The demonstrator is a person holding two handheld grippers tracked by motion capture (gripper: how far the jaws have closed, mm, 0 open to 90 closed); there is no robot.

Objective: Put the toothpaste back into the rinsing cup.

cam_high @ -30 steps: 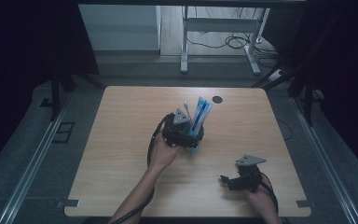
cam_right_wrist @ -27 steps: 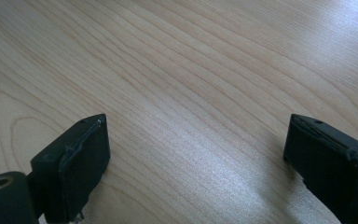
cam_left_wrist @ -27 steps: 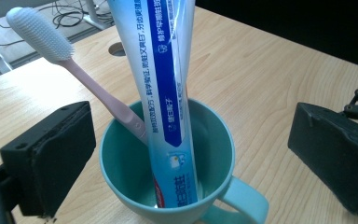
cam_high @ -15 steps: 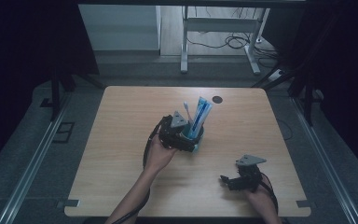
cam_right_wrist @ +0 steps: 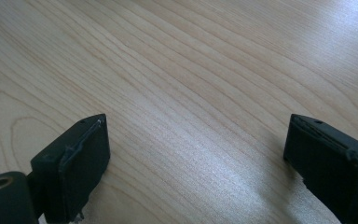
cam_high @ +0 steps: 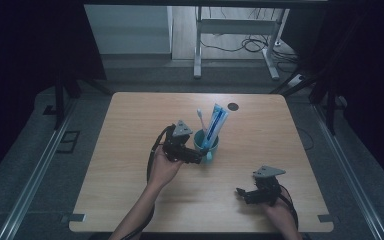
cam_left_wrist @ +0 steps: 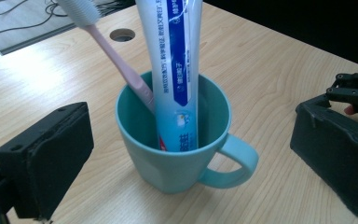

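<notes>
A teal mug [cam_high: 207, 144] [cam_left_wrist: 177, 158] stands upright near the middle of the wooden table [cam_high: 130, 130]. In it lean a blue and white toothpaste tube [cam_high: 216, 122] [cam_left_wrist: 175, 70] and a pink toothbrush [cam_high: 199, 119] [cam_left_wrist: 116, 60] with its head up. My left gripper [cam_high: 199, 156] [cam_left_wrist: 193, 156] is open, with one jaw on each side of the mug and gaps between, and the mug handle points toward its right jaw. My right gripper [cam_high: 242, 193] [cam_right_wrist: 203, 161] is open low over bare wood at the front right, holding nothing.
A round cable hole [cam_high: 233, 106] [cam_left_wrist: 122, 34] sits in the table behind the mug. The right gripper [cam_left_wrist: 356, 91] shows far off at the right of the left gripper view. Beyond the far edge are a metal desk frame [cam_high: 197, 45] and floor cables [cam_high: 240, 44].
My left gripper has drawn back a little toward the near left of the mug. The mug and the right gripper have stayed in place.
</notes>
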